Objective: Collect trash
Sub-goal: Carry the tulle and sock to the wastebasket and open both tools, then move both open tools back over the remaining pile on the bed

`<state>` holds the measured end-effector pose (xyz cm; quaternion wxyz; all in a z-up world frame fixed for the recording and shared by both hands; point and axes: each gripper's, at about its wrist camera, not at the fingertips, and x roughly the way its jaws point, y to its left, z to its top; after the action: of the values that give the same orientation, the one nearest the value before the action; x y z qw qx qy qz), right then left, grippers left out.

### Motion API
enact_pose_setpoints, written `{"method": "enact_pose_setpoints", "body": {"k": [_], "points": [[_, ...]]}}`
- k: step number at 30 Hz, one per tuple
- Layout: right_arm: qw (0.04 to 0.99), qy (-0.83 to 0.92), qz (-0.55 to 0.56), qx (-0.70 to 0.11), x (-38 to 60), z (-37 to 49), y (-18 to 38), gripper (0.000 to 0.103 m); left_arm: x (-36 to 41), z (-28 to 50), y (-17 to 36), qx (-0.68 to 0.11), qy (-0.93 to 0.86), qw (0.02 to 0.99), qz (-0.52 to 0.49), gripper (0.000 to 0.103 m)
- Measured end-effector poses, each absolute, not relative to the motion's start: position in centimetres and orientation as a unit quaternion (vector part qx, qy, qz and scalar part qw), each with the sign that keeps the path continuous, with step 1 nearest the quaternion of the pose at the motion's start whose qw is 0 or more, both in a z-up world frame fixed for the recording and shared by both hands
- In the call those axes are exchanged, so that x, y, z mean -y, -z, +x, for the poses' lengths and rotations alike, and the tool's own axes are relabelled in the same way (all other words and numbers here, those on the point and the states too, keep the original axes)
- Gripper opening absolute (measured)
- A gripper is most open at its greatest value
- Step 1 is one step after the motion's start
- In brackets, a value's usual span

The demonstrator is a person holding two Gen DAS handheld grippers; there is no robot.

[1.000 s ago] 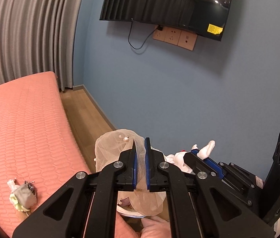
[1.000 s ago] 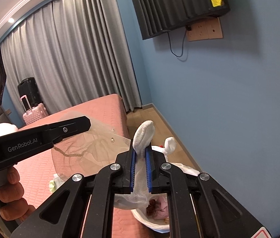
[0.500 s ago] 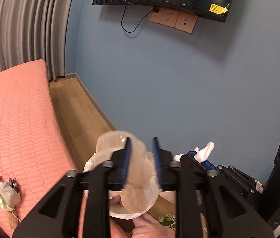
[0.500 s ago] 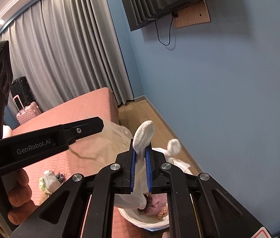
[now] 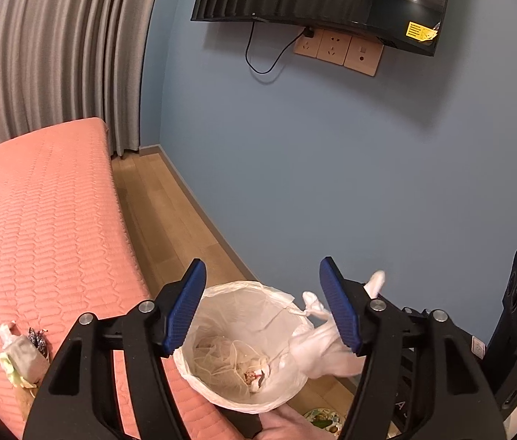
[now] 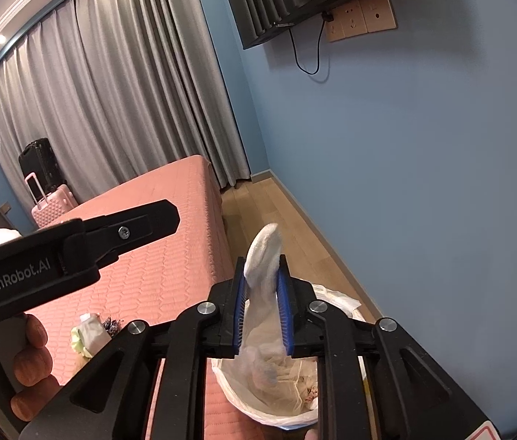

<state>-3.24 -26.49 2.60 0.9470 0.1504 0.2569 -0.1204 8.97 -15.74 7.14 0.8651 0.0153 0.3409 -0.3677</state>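
A bin lined with a white bag [image 5: 288,385] stands on the floor beside the bed. Beige netting [image 5: 229,355] lies inside it. My left gripper [image 5: 262,262] hangs over the bin, its jaws opening wide with nothing between them. To its right, a white soft piece of trash [image 5: 317,348] droops over the bin's rim. In the right wrist view that white piece [image 6: 262,253] stands between the blue pads of my right gripper [image 6: 262,260], whose jaws are opening while both pads still touch it. The bin [image 6: 339,300] sits just below. One of the left gripper's fingers [image 6: 130,227] crosses at left.
A small heap of wrappers [image 5: 20,359] [image 6: 90,333] lies on the pink bed [image 5: 38,220]. A person's hand [image 5: 284,421] is at the bin's near side. A blue wall runs close on the right. Suitcases [image 6: 49,198] stand by grey curtains.
The left jaws went from shut on the netting to wide open, and the netting dropped into the bin. Both grippers sank toward the bin. The right jaws widened a little around the white piece.
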Motion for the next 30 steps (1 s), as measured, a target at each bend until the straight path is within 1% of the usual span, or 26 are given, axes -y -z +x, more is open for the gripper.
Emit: {"method": "enact_pose_setpoints", "body": {"k": [1,3,17,21,26,30], "points": [[0.948,0.121,0.149,-0.256,26.3,-3.3,-2.6,0.029,15.7,9.2,-7.1,-0.342,0.367,0.865,0.014,0.061],[0.948,0.122,0.147,-0.255,26.1,-3.4,-2.7,0.032,15.3,9.3,-6.9,-0.345,0.364,0.865,0.01,0.061],[0.951,0.105,0.129,-0.261,25.4,-2.2,-3.2,0.033,12.3,9.9,-5.8,-0.351,0.338,0.873,-0.009,0.062],[0.951,0.093,0.127,-0.265,24.1,-2.1,-2.8,0.04,10.4,9.9,-4.9,-0.357,0.32,0.878,-0.013,0.062],[0.949,0.071,0.123,-0.281,21.7,-1.8,-1.6,0.041,7.2,10.3,-3.3,-0.368,0.287,0.884,-0.023,0.066],[0.947,0.053,0.117,-0.293,19.4,-1.6,-0.6,0.041,4.5,10.5,-1.8,-0.379,0.26,0.888,-0.022,0.066]]}}
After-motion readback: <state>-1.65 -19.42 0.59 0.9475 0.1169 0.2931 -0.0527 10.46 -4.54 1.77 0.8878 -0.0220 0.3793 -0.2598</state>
